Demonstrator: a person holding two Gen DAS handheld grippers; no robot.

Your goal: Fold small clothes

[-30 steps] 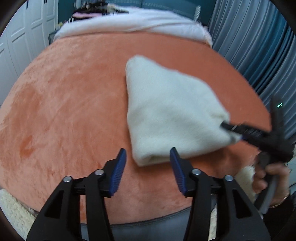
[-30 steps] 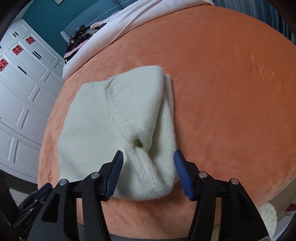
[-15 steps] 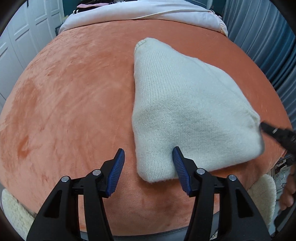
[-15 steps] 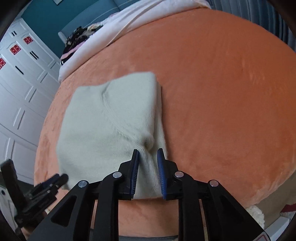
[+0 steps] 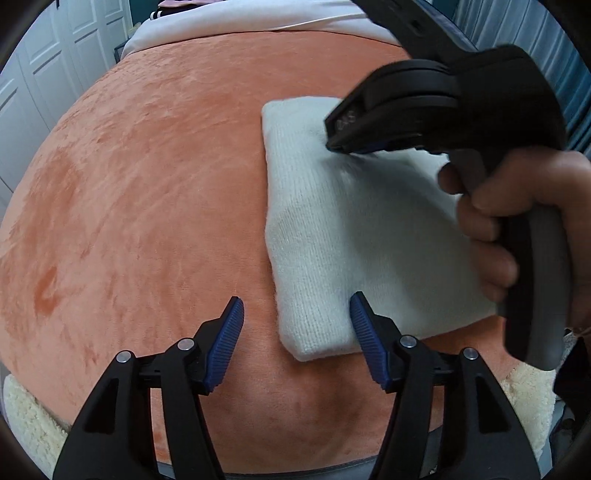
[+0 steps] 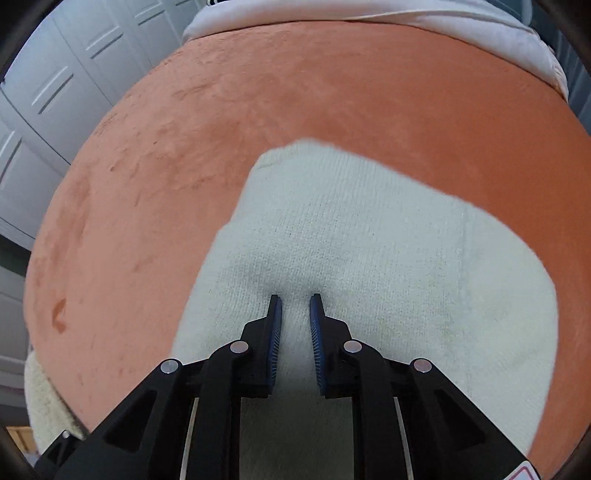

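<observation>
A cream knit garment (image 5: 351, 229) lies folded into a rectangle on an orange plush surface (image 5: 147, 184). My left gripper (image 5: 295, 299) is low at the garment's near left corner. Its jaws are opening, the corner lies between them, and the right pad (image 5: 364, 325) sits against the fabric edge. A hand (image 5: 517, 206) holds my right gripper (image 5: 332, 146) over the far part of the garment. In the right wrist view the right gripper (image 6: 295, 297) points down into the knit (image 6: 369, 240). Its jaws are closing, narrow, with a pinch of knit between the pads.
White bedding (image 5: 240, 22) lies along the far edge of the orange surface. White closet doors (image 5: 55, 74) stand at the left and a blue curtain (image 5: 576, 92) at the right. A cream fleece rug (image 5: 26, 417) shows below the near edge.
The right gripper closed on a fold at the garment's right side and swept it across to the left, leaving a narrower rectangle. The left gripper sank a little and its jaws widened.
</observation>
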